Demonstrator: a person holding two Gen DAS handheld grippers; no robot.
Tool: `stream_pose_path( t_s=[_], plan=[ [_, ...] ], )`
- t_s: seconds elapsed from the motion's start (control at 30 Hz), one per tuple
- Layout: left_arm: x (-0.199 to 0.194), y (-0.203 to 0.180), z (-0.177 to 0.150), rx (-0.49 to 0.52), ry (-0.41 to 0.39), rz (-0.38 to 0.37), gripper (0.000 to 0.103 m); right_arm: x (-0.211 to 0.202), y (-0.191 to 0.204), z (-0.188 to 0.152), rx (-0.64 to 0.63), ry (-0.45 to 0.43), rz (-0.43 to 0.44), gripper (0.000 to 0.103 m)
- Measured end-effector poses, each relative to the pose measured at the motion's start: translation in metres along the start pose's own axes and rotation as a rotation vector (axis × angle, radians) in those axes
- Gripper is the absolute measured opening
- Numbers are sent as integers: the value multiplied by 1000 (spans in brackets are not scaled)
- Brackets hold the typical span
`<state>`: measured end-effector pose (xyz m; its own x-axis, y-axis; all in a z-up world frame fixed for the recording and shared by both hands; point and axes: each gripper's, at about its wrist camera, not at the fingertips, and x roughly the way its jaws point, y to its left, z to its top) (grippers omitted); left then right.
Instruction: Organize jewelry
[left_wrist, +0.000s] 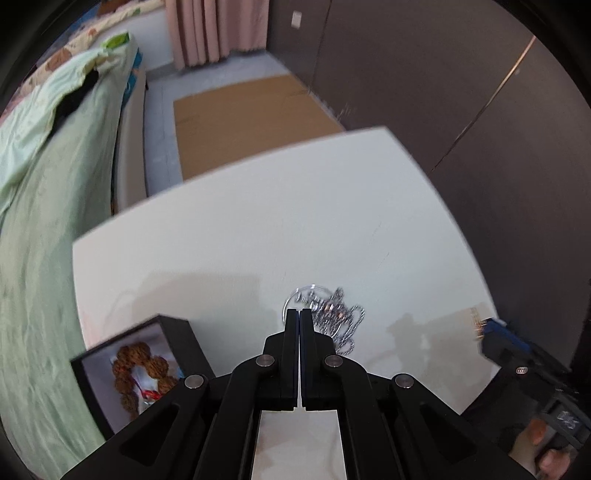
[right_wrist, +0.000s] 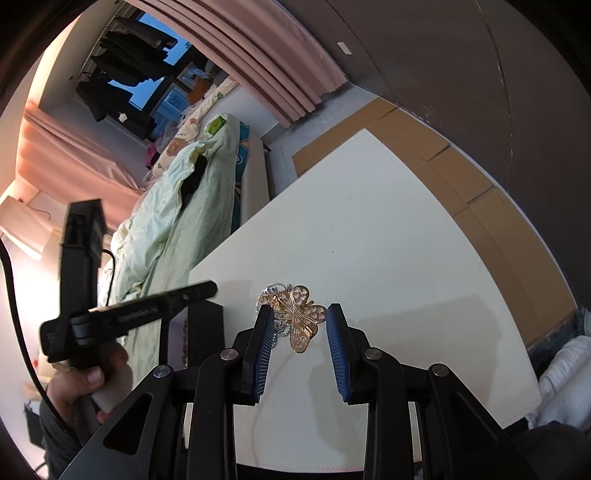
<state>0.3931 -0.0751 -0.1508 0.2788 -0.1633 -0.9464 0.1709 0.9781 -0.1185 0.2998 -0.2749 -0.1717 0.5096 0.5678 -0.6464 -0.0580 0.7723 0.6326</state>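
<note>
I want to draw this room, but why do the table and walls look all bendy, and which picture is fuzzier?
Both views come through a fisheye lens, so the white table's edge curves and dark corners ring each picture. The left wrist view is fuzzier: the silver chain and the black box look smeared. The right wrist view is sharper, showing the gold butterfly brooch crisply, with soft shadows on the table and bright window light behind.

Left gripper (left_wrist: 298, 314): both jaws pressed together, no gap visible, pointing steeply down. Right gripper (right_wrist: 301, 314): jaws parted, blue ribbed pads (right_wrist: 266, 350) facing each other, angled down. Left hand (right_wrist: 88, 380) wraps its handle, thumb on top. Right hand (left_wrist: 546, 448) grips its handle, 2 fingertips visible.
</note>
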Motion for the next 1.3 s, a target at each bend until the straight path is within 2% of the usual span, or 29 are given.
stream_pose_path(
  t_s=[0.13,0.27,0.43,0.53,0.73,0.83,1.0,1.13,1.3],
  plan=[
    [28,3,-2,-35,72,-18,0,-8,-2,2,-1,-18,1,30],
    [43,0,-4,-17,97,3,0,-12,-6,2,10,-27,-4,30],
    [53,9,1,-53,110,17,1,-11,-7,2,13,-20,-11,30],
    [59,11,3,-56,122,31,8,-11,-3,2,-2,-19,-13,30],
    [60,14,5,-63,124,37,9,-7,3,2,-11,-10,-13,30],
    [59,18,3,-113,95,30,9,-7,3,3,-10,-10,-14,30],
    [60,-1,-2,-69,66,110,8,-6,2,1,-5,-11,-21,30],
    [60,10,0,-130,76,84,0,-7,3,1,-7,-17,-25,31],
    [55,26,-1,-166,80,32,0,-8,2,1,-3,-17,-27,30]
  ],
)
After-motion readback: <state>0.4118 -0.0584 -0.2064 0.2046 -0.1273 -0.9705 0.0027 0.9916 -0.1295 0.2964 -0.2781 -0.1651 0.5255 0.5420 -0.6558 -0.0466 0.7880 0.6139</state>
